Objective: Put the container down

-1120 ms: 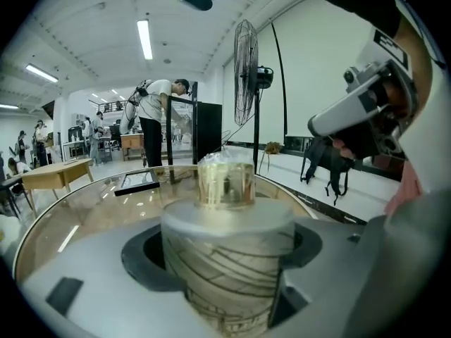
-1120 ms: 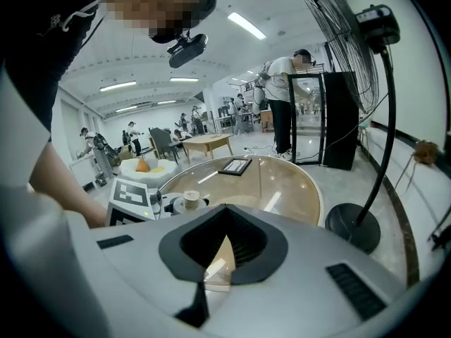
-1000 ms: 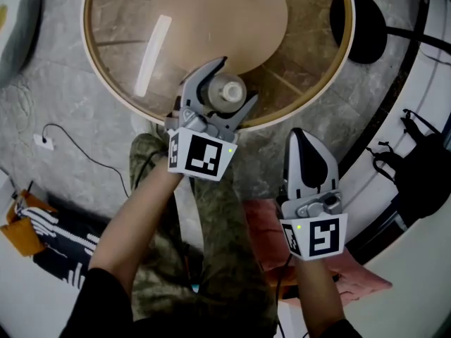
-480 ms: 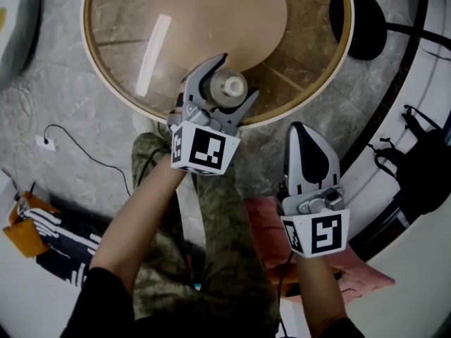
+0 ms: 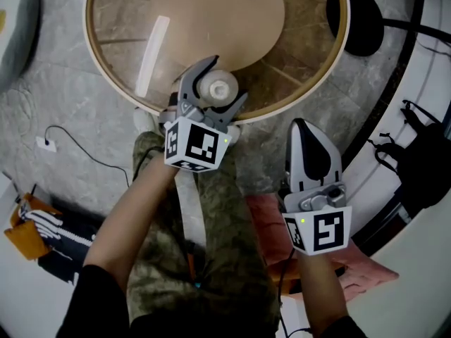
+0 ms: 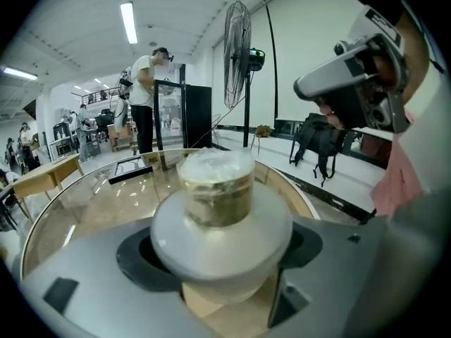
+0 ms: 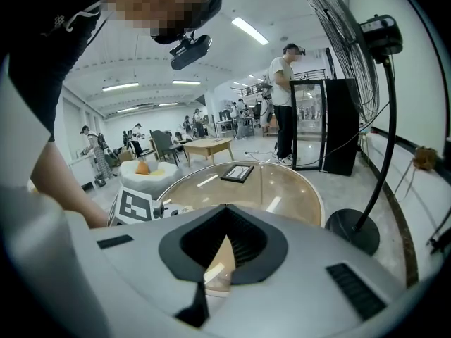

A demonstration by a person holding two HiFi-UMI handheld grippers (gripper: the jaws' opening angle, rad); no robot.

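A small white container (image 5: 215,90) with a round cap sits between the fingers of my left gripper (image 5: 227,80), which is shut on it. It hangs over the near edge of the round glass table (image 5: 310,94). In the left gripper view the container (image 6: 218,203) shows a wide white body, a gold neck and a pale cap, and it fills the space between the left gripper's (image 6: 222,243) jaws. My right gripper (image 5: 300,127) is shut and holds nothing, off the table to the right, above my lap. In its own view the right gripper (image 7: 224,210) points at the table.
A tan disc (image 5: 218,20) shows under the glass top. A black fan base (image 5: 356,20) stands on the floor at the far right, a black backpack (image 5: 423,160) lies further right, and a pink cushion (image 5: 264,220) lies under my right arm. People stand in the room behind.
My left gripper has shifted a little to the left with the container still in it. The right gripper has barely moved.
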